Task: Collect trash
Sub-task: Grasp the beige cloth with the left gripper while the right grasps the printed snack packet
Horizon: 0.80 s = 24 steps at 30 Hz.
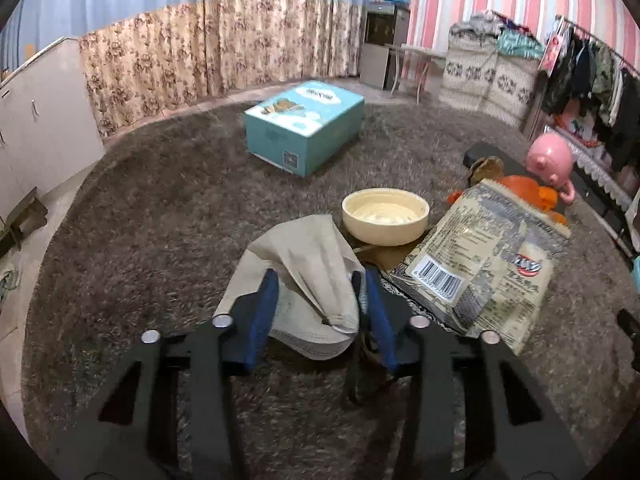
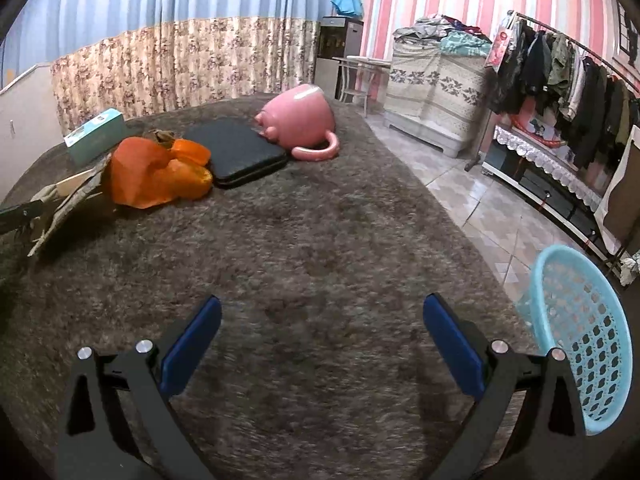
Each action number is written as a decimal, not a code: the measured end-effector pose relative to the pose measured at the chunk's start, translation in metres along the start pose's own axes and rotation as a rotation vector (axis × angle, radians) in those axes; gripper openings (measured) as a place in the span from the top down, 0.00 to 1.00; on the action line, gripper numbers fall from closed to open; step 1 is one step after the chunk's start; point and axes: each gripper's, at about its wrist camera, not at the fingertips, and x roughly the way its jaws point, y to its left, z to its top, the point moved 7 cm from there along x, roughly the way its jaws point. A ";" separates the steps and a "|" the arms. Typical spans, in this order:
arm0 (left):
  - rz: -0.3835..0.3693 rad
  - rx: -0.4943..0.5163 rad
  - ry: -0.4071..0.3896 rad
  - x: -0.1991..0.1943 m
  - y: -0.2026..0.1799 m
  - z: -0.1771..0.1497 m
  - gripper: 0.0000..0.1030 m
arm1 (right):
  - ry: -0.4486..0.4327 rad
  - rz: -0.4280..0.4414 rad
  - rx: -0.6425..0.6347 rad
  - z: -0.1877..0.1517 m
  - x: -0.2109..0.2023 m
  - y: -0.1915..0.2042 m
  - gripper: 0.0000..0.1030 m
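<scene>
I have the left gripper (image 1: 320, 280) low over the shaggy brown carpet (image 1: 160, 208), its blue pads (image 1: 262, 312) drawn in against both sides of a crumpled beige paper bag (image 1: 308, 268); the bag bulges up between them and its folded edge lies on the pile. I take the cream bowl (image 1: 385, 216) as my landmark. The bag sits just in front of the bowl, toward me. A printed snack packet (image 1: 484, 264) lies to the right of the bowl, close to my right finger, and it may rest against the bowl's side. Behind the bowl stands a teal cardboard box (image 1: 306, 126), well apart. Right of the bowl and further back are an orange wrapper (image 2: 156, 176), a black pad (image 2: 236, 152) and a tipped pink pig-shaped mug (image 2: 298, 118) that leans on the pad's far corner.

My right gripper (image 2: 322, 334) hangs over bare carpet with its jaws spread wide and nothing between them. A light blue plastic basket (image 2: 588, 344) stands just beside its right finger, at the carpet's edge
</scene>
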 end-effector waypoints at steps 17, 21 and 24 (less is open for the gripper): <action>0.080 -0.027 -0.136 -0.043 0.045 -0.014 0.86 | -0.021 0.210 -0.077 0.035 -0.002 0.130 0.04; 0.073 -0.005 -0.129 -0.041 0.040 -0.015 0.86 | -0.016 0.270 -0.010 0.050 0.006 0.146 0.05; 0.064 -0.008 -0.136 -0.042 0.040 -0.014 0.86 | -0.003 0.292 0.010 0.058 0.016 0.157 0.14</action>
